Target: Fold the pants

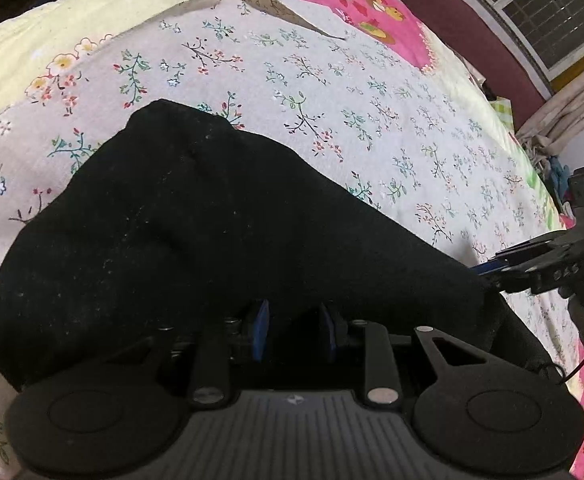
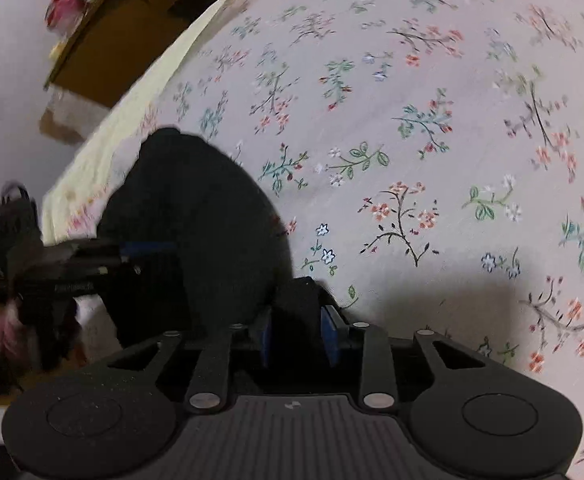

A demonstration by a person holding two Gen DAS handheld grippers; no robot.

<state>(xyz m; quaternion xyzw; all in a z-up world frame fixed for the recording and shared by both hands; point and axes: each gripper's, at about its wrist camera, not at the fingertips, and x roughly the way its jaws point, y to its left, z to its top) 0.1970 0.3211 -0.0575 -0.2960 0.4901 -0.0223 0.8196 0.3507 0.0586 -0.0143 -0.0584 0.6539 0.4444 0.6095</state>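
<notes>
Left wrist: black pants [image 1: 196, 232] run lower-right to upper-left; both tools [image 1: 294, 332] [image 2: 298, 334] pinch their near edge.

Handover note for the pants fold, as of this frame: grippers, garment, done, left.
Left gripper: shut on the black pants, cloth bunched between its blue pads.
Right gripper: shut on the pants' other near edge.
Pants: a dark heap on the floral bedsheet, both near edges gripped, the rest resting on the sheet.
Done: both grips taken; the cloth looks doubled over, fold count unclear.
Left: lay it down flat, square the edges, probably one more fold, then release.
</notes>
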